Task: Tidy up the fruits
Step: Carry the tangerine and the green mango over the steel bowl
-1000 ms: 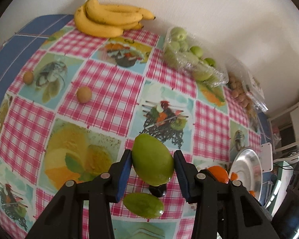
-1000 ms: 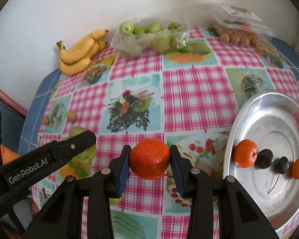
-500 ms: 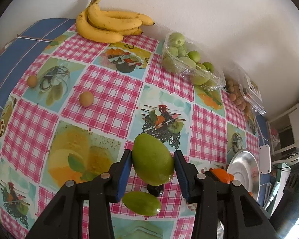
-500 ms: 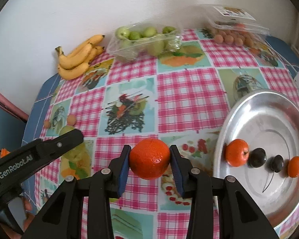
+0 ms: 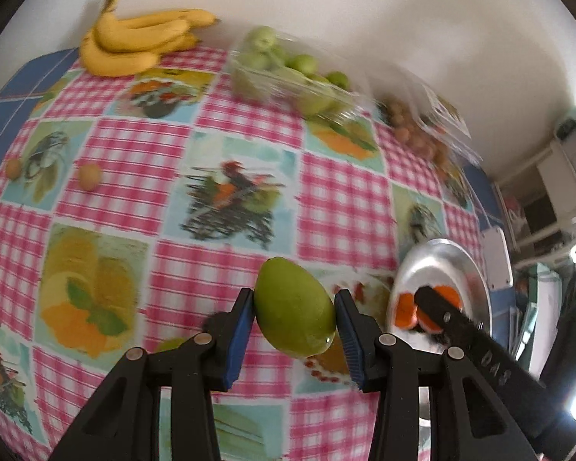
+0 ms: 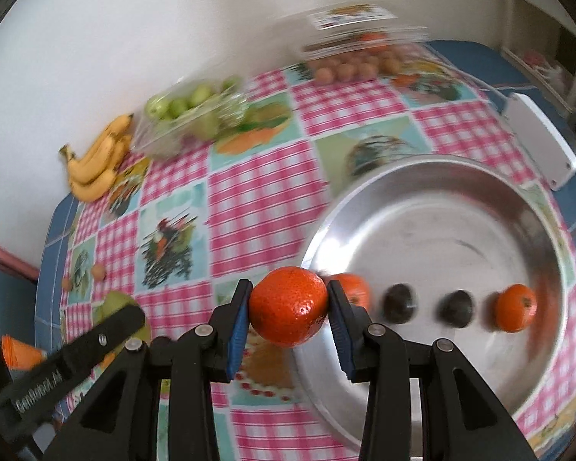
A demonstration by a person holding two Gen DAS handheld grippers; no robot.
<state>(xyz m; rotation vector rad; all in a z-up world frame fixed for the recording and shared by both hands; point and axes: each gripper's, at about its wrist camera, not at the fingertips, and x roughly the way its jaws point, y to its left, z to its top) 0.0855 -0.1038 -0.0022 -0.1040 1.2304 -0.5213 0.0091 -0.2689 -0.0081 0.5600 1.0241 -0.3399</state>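
The cloth (image 5: pixel 338 203) was pink-and-white check with pale blue fruit-picture squares. A green mango (image 5: pixel 293 309) sat between blue pads (image 5: pixel 237 330); an orange tangerine (image 6: pixel 288 311) sat left of the silver tray (image 6: pixel 441 192), yellow bananas (image 5: pixel 134 44) far beyond.

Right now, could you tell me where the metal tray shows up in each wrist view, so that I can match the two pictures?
Left wrist view: the metal tray sits at the lower right, small, partly hidden behind the right gripper's black finger.
Right wrist view: the metal tray fills the right half, just beyond the held orange.
Shared landmark: the banana bunch against the wall, top left in the left view and at mid left in the right.
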